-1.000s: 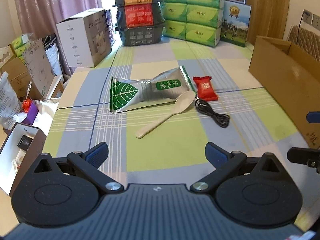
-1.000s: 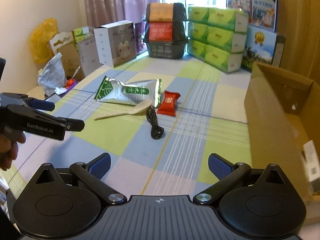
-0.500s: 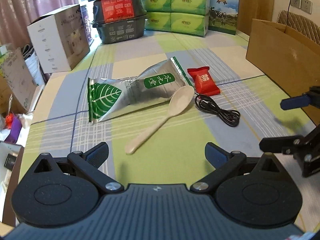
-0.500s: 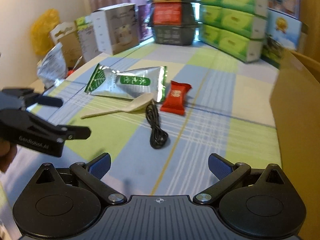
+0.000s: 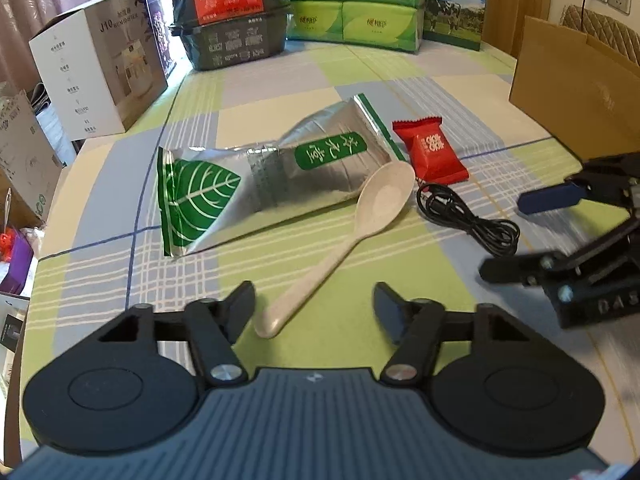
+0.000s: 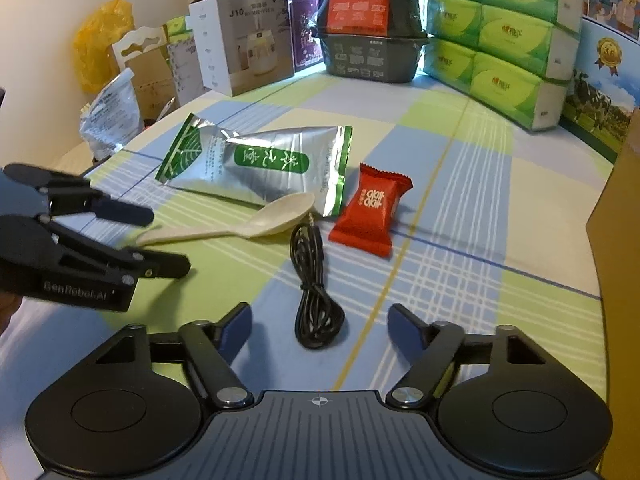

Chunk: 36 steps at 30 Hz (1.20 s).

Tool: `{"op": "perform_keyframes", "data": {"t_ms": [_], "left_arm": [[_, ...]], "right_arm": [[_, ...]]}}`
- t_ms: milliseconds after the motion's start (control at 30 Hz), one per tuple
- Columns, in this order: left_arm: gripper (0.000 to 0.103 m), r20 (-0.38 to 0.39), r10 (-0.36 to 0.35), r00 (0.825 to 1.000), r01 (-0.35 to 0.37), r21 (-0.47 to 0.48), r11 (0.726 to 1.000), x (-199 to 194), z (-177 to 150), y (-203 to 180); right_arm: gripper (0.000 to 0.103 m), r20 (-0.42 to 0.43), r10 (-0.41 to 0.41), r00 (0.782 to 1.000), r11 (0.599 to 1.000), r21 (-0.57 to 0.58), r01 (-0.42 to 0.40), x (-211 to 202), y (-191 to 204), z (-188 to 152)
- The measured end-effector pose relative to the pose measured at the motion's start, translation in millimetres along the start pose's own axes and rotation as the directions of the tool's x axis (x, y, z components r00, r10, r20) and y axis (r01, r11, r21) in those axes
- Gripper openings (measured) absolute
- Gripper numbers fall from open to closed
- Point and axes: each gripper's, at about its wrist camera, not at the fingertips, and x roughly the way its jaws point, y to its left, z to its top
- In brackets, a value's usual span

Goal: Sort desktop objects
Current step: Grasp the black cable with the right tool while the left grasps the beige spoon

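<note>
On the checked tablecloth lie a silver-green tea pouch (image 5: 272,176) (image 6: 260,164), a red candy packet (image 5: 430,152) (image 6: 370,210), a cream spoon (image 5: 360,220) (image 6: 240,228) and a coiled black cable (image 5: 468,220) (image 6: 314,280). My left gripper (image 5: 314,308) (image 6: 156,240) is open and low, with the end of the spoon's handle lying between its fingers. My right gripper (image 6: 320,326) (image 5: 520,236) is open too, and the near loop of the cable sits between its fingertips. Neither gripper holds anything.
An open cardboard box (image 5: 572,92) (image 6: 616,208) stands at the right edge. Green tissue packs (image 5: 360,20), stacked black containers (image 5: 236,24) and a white carton (image 5: 100,76) line the back. Bags and boxes crowd the floor past the table's left edge (image 5: 48,220).
Both grippers moved forward and down to the objects, the left reaching the spoon's handle and the right the cable. The fingers of each have narrowed a little but stay open.
</note>
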Motion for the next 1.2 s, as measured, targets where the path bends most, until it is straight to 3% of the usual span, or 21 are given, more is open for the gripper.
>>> {"op": "perform_keyframes", "data": {"t_ms": [167,267,333,367,433,600,800,1000,1200], "left_arm": [[0.048,-0.002,-0.01,1.0,0.01,-0.008,1.0,-0.1,-0.3,-0.2],[0.038,-0.008,-0.025,1.0,0.025,-0.022,0.999,-0.8,0.3,-1.2],[0.024,-0.019,-0.04,0.999,0.039,-0.041,0.998,-1.9,1.2,-2.9],[0.02,-0.027,-0.045,0.999,0.044,-0.052,0.998,-2.5,1.9,-4.0],[0.013,-0.042,-0.048,0.998,0.045,-0.069,0.997,-4.5,2.5,-7.0],[0.008,-0.072,-0.09,0.993,0.082,-0.11,0.991,-14.3,-2.4,-17.9],[0.008,-0.1,-0.105,0.989,0.097,-0.085,0.992,-33.7,-14.3,-43.2],[0.008,-0.099,-0.165,0.981,0.153,-0.121,0.981,-57.0,-35.3,-63.9],[0.014,-0.036,-0.188,0.982,0.181,-0.145,0.973,-75.5,-47.7,-80.1]], "right_arm": [[0.057,0.012,-0.004,1.0,1.0,-0.018,0.004,5.8,2.3,1.9],[0.041,0.018,-0.02,1.0,0.999,-0.039,0.021,7.2,6.4,1.8],[0.025,0.017,-0.024,1.0,0.999,-0.043,0.025,6.3,7.9,1.8],[0.024,0.015,-0.029,0.999,0.998,-0.047,0.029,5.6,8.9,1.4],[0.023,0.012,-0.032,0.999,0.998,-0.046,0.033,4.1,9.2,0.0],[0.022,-0.015,-0.058,0.998,0.998,0.002,0.058,-7.8,9.6,-7.1],[0.022,-0.054,-0.063,0.997,0.989,0.13,0.07,-38.9,2.9,-25.2],[0.021,-0.073,-0.075,0.994,0.968,0.235,0.091,-77.2,-1.0,-47.2],[0.024,-0.05,-0.076,0.996,0.962,0.26,0.087,-97.1,1.6,-58.1]]}}
